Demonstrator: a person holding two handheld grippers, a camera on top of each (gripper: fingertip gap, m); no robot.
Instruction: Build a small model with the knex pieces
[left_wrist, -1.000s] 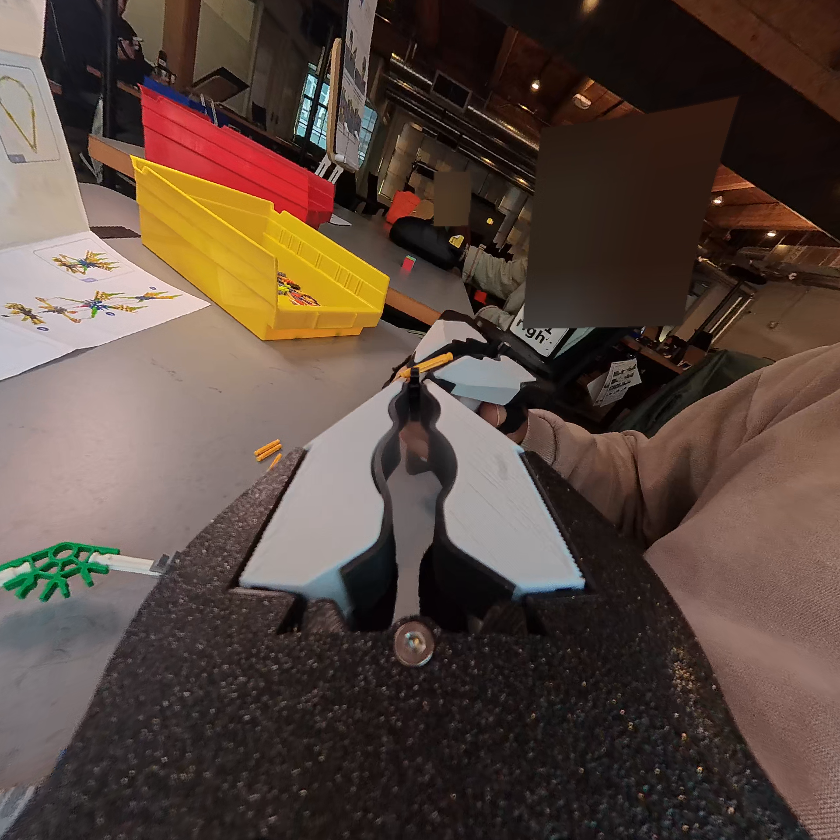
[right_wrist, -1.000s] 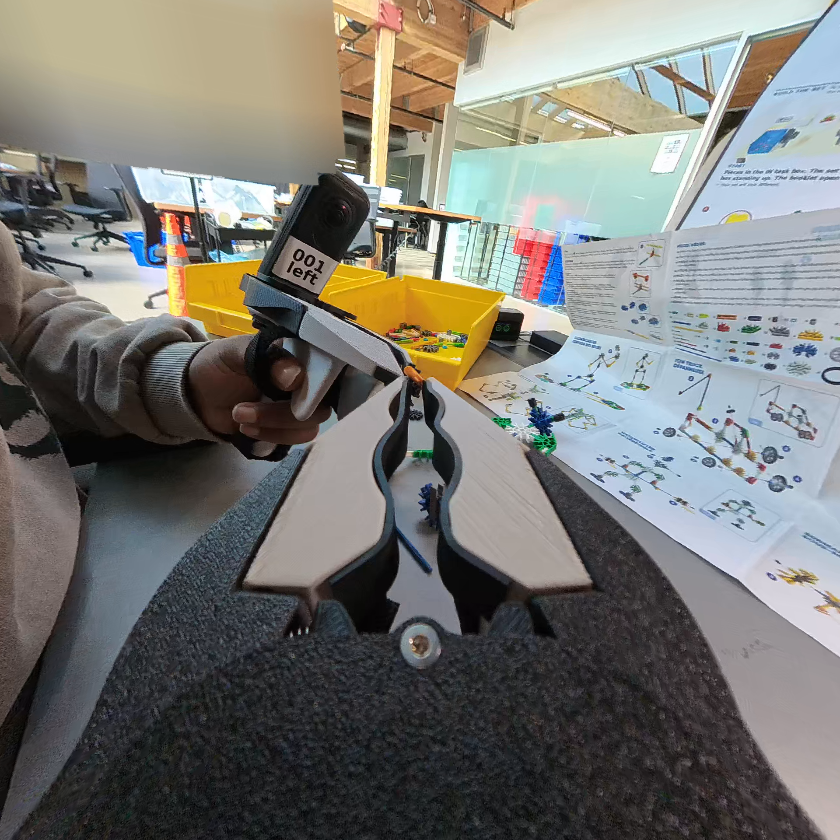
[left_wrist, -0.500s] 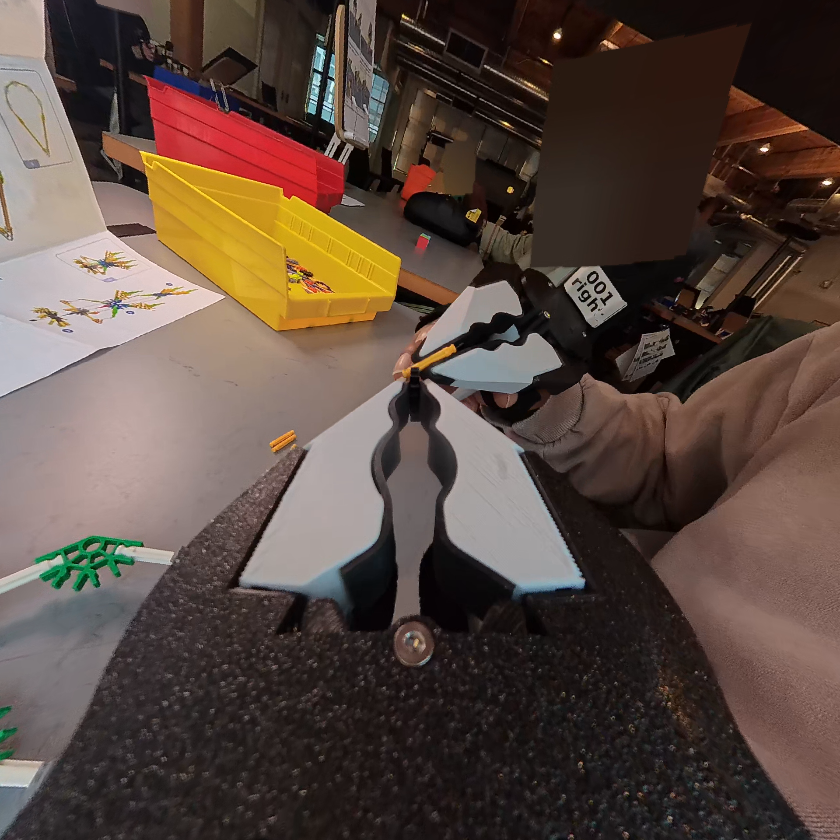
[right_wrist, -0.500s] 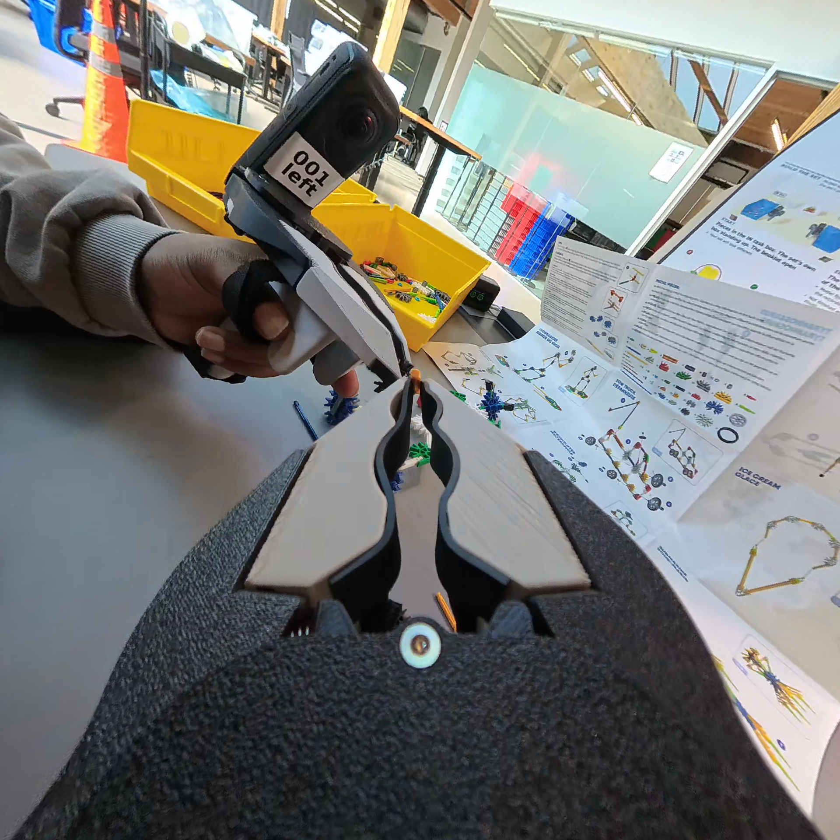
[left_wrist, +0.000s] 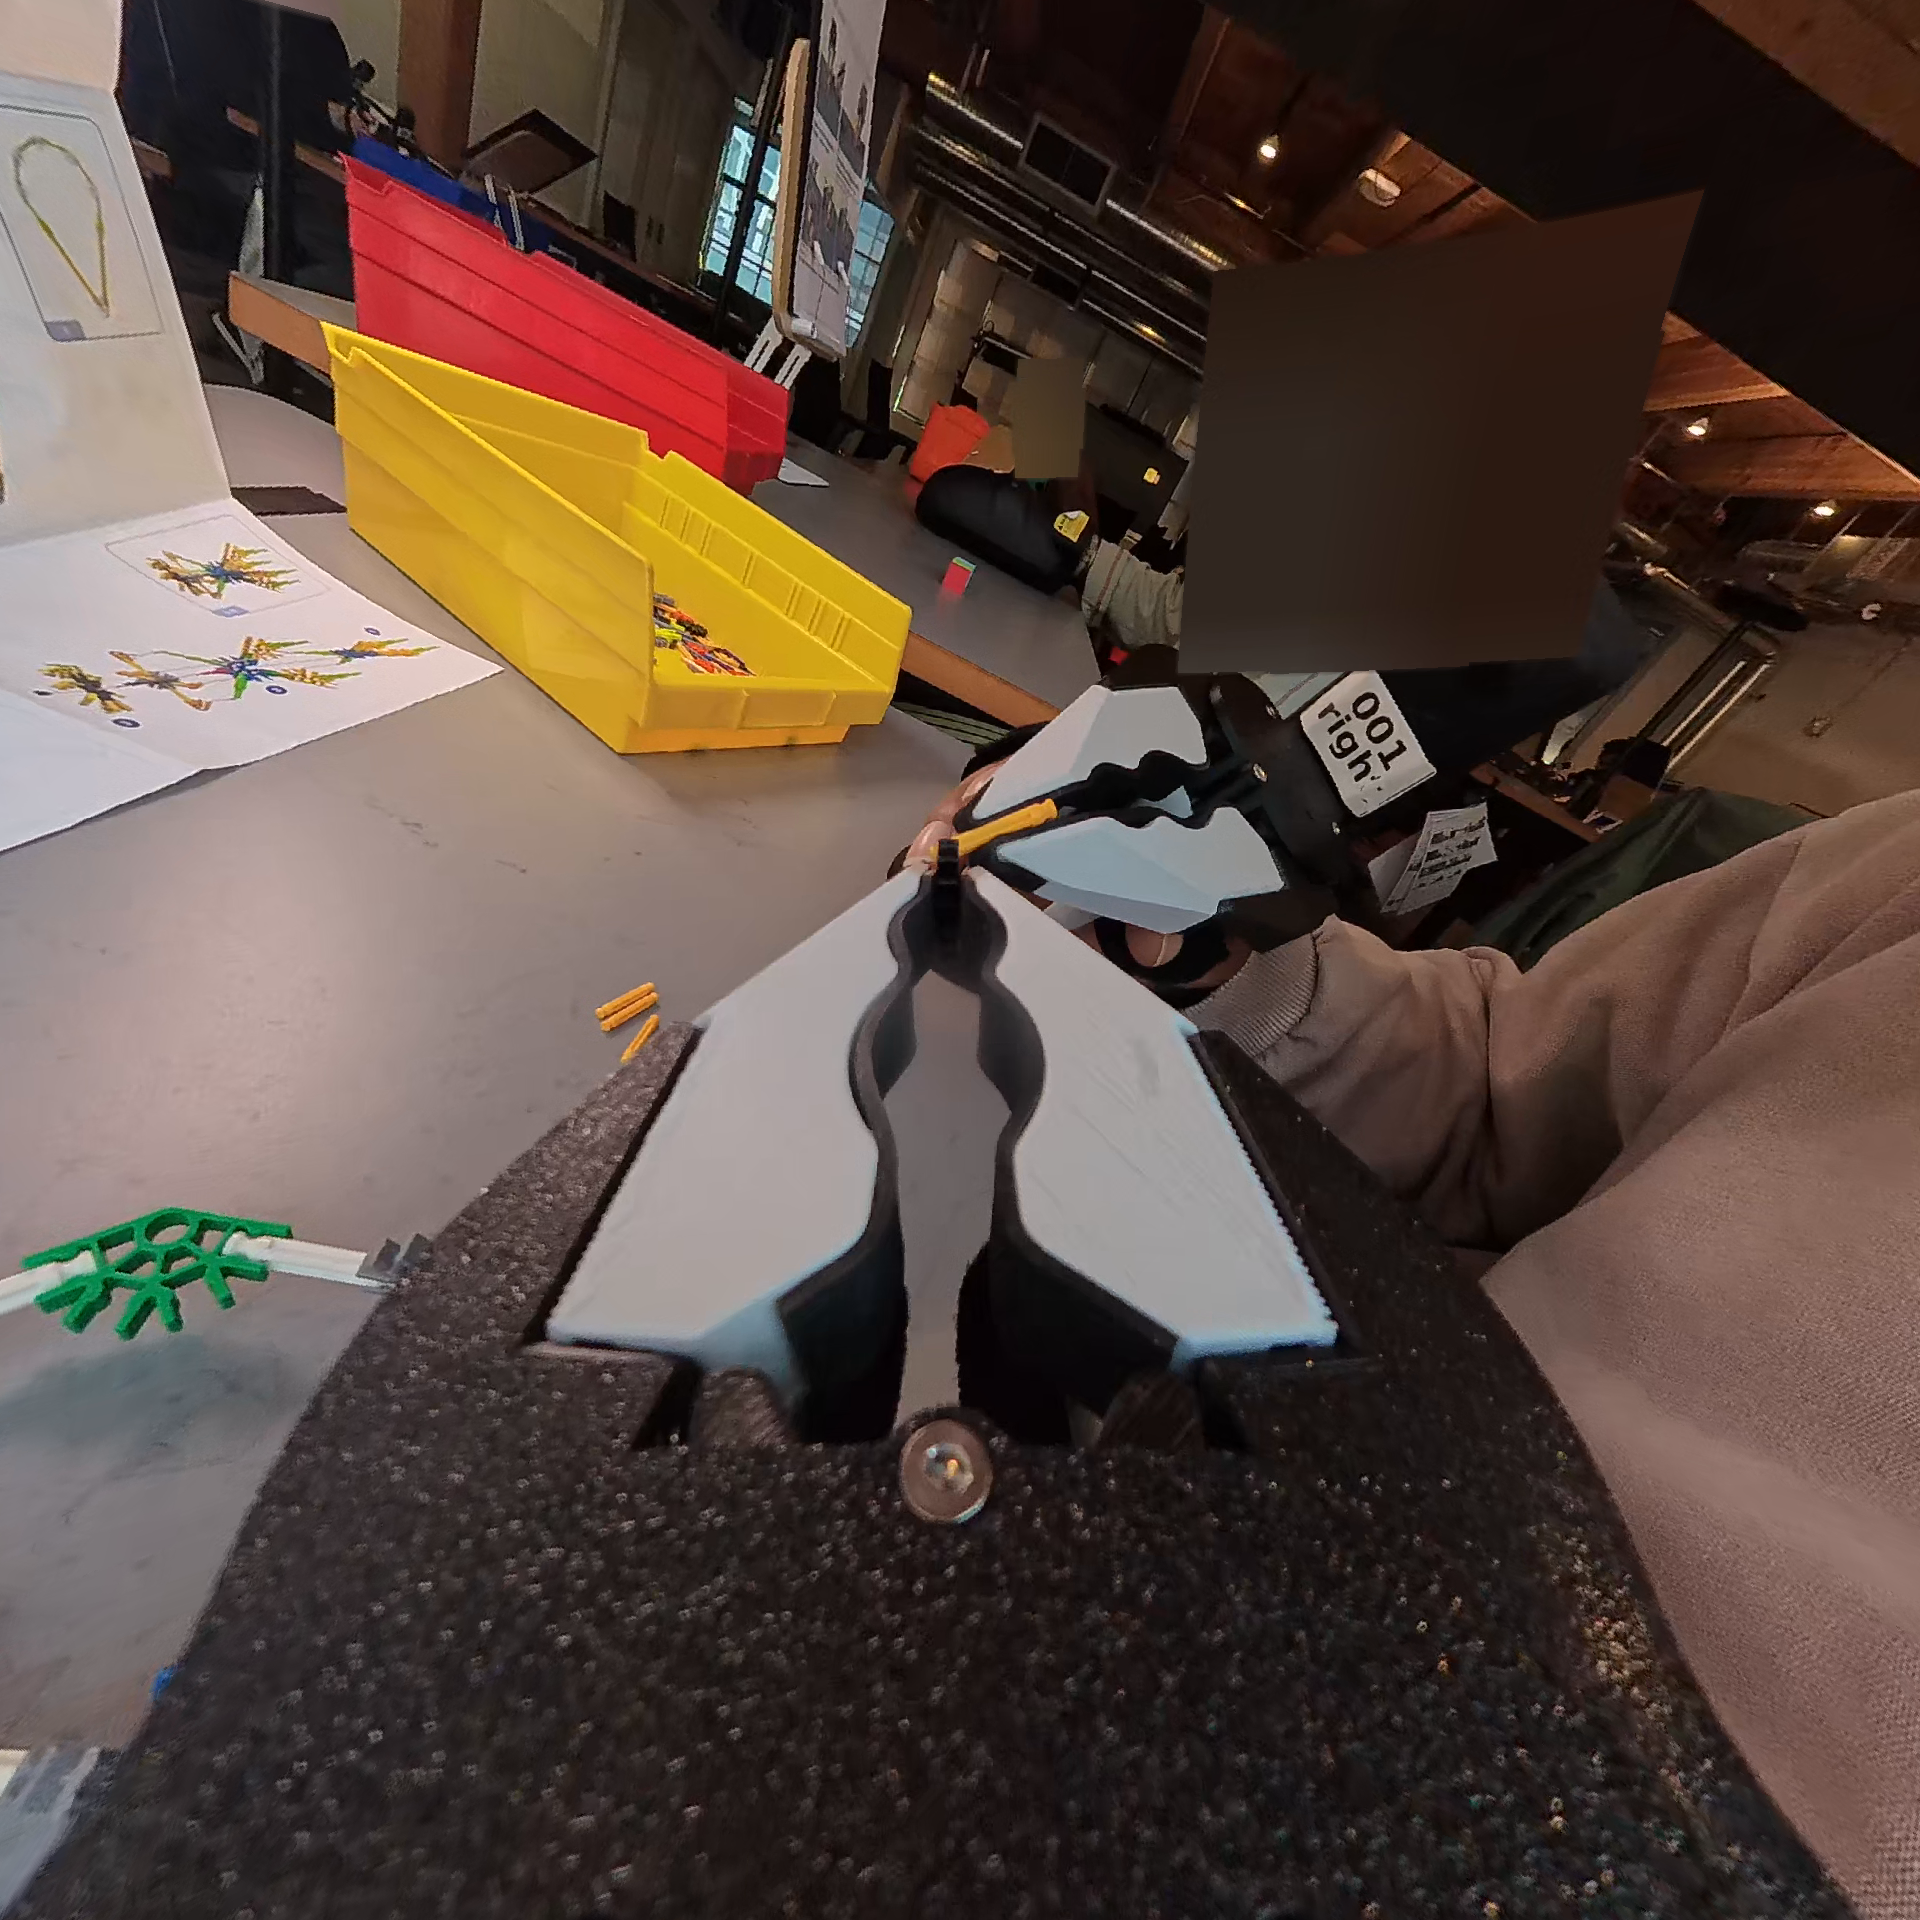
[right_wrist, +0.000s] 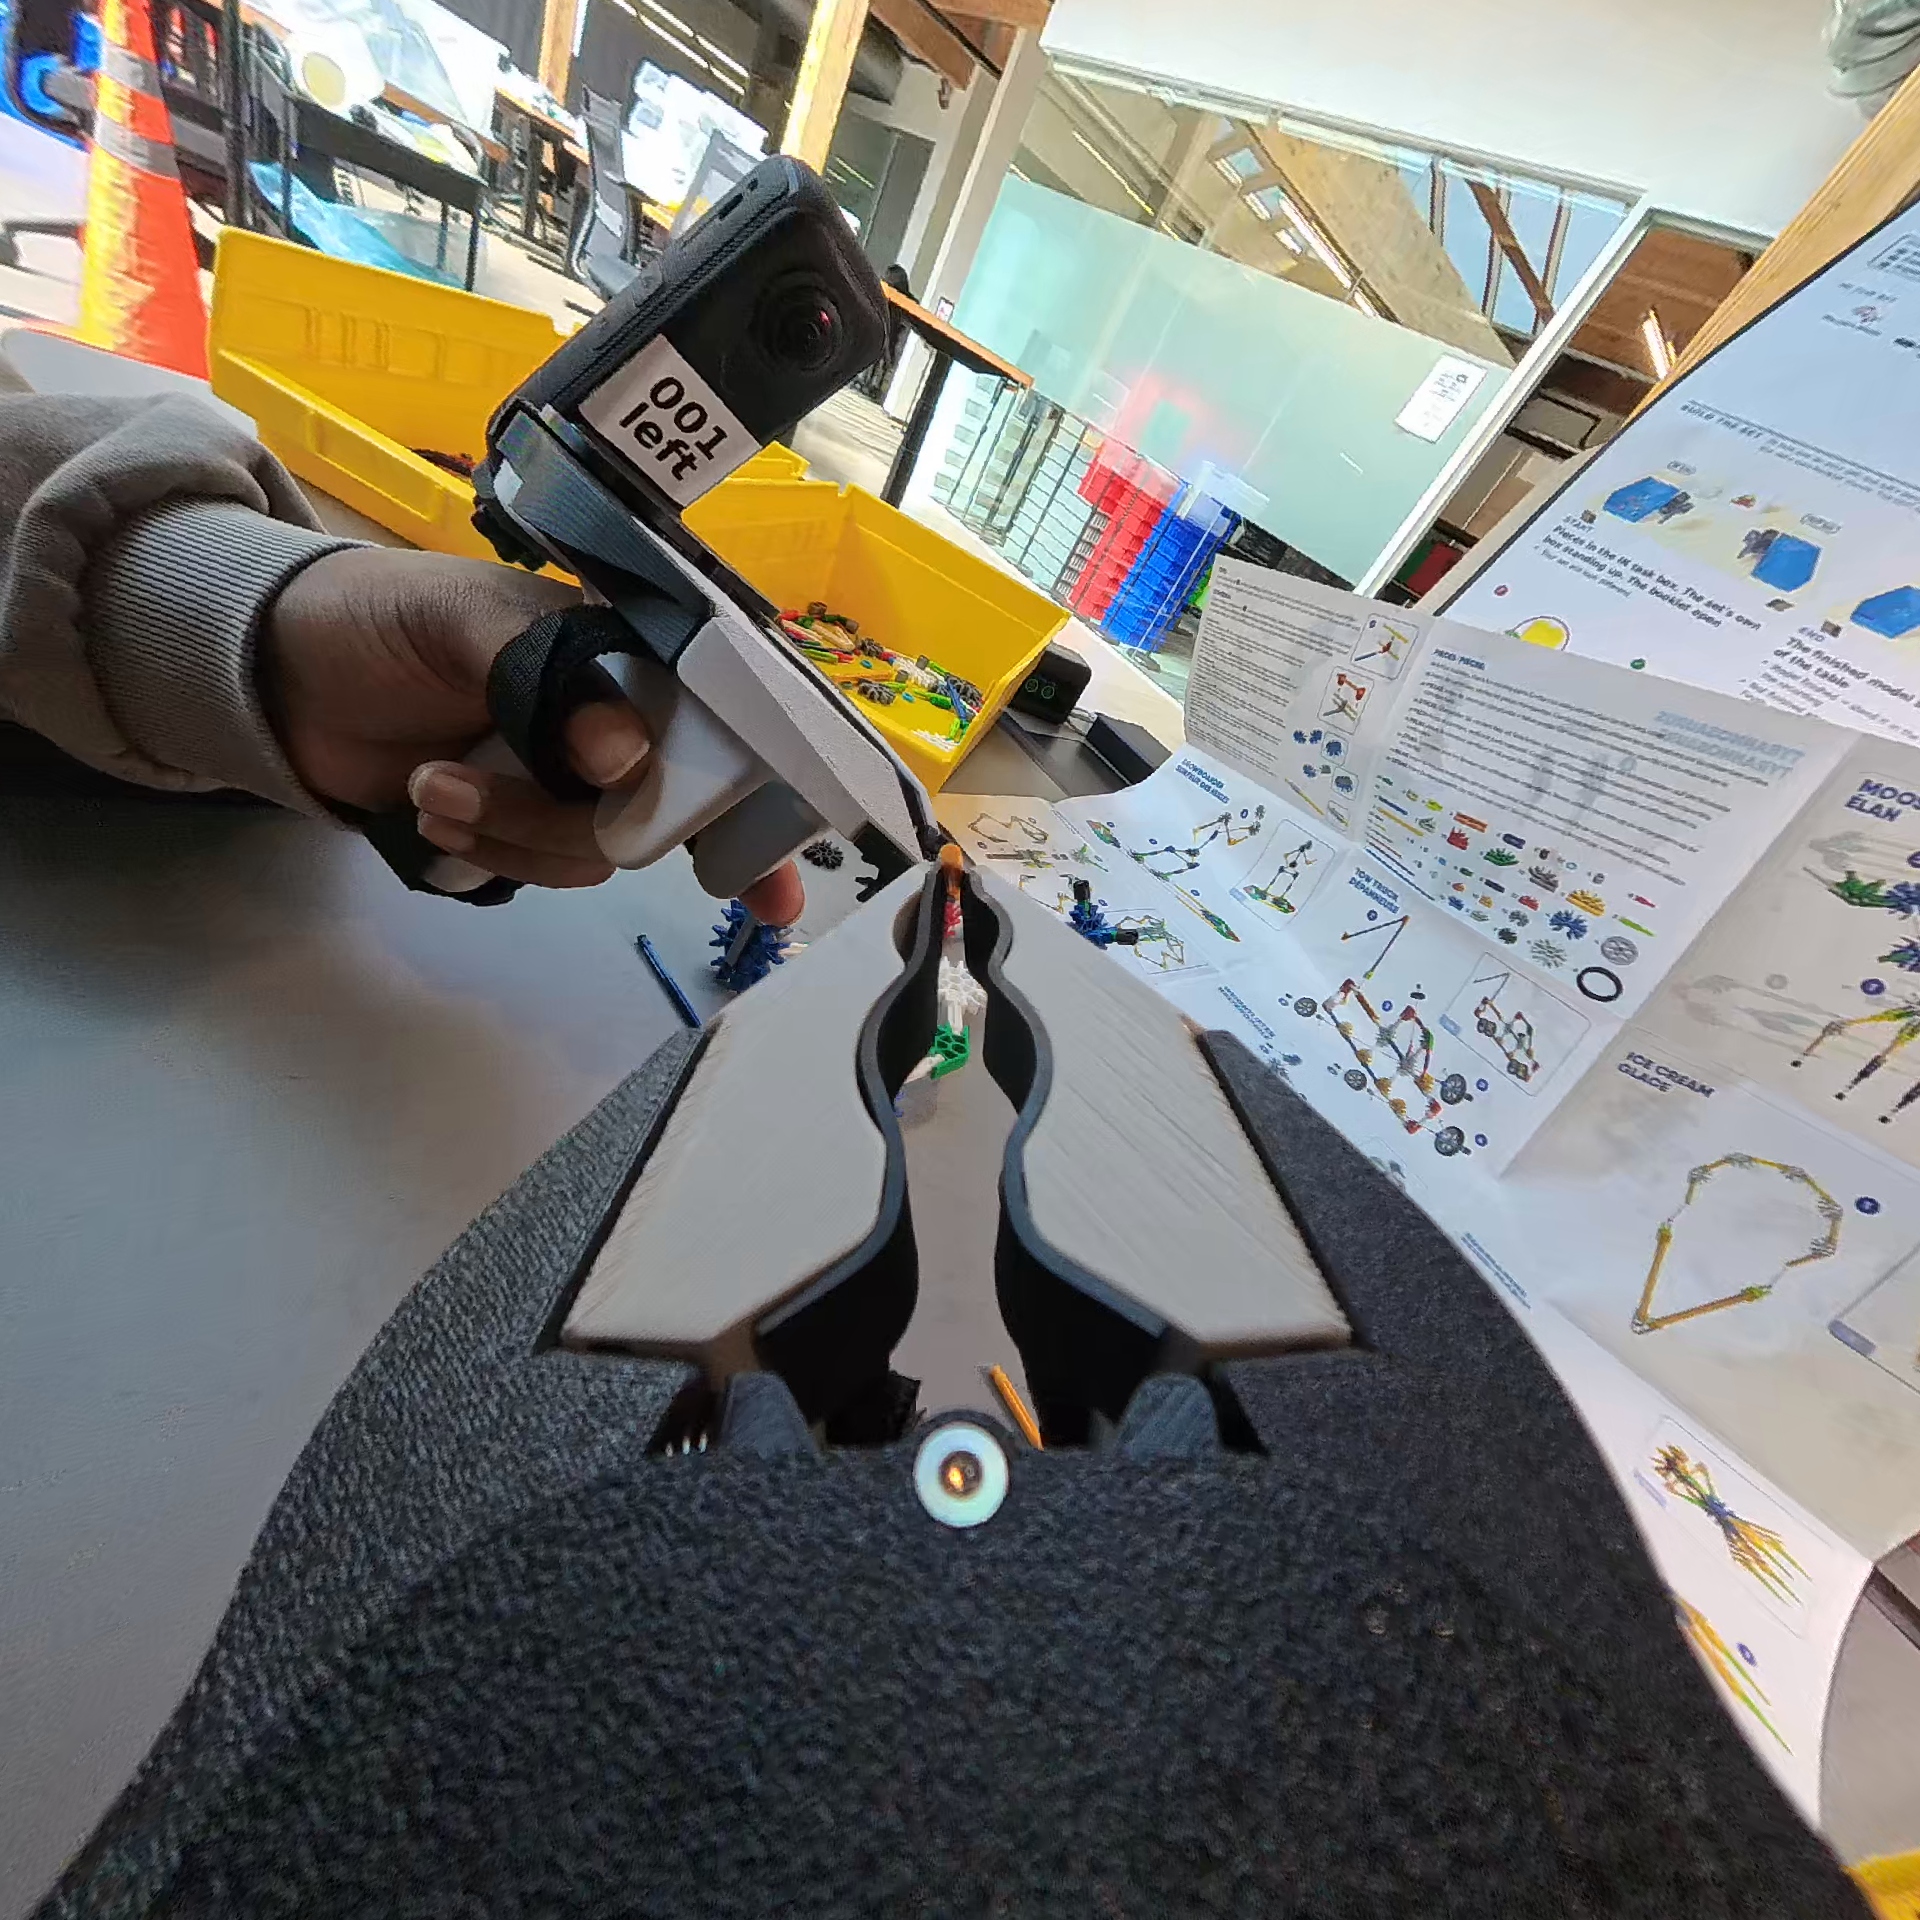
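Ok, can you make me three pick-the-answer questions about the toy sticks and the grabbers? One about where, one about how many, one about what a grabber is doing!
1. Where do the loose yellow sticks lie?
A. On the grey table
B. In the red bin
C. On the paper

2. How many sticks are in that loose bunch?
A. One
B. Three
C. Six

3. What is the right gripper doing?
A. Gaping open
B. Lying flat on the table
C. Pinching a yellow rod

Answers:
1 A: they lie on bare tabletop, short of the yellow bin.
2 B: two lie side by side, one just below.
3 C: the rod sticks out from between its closed fingertips.
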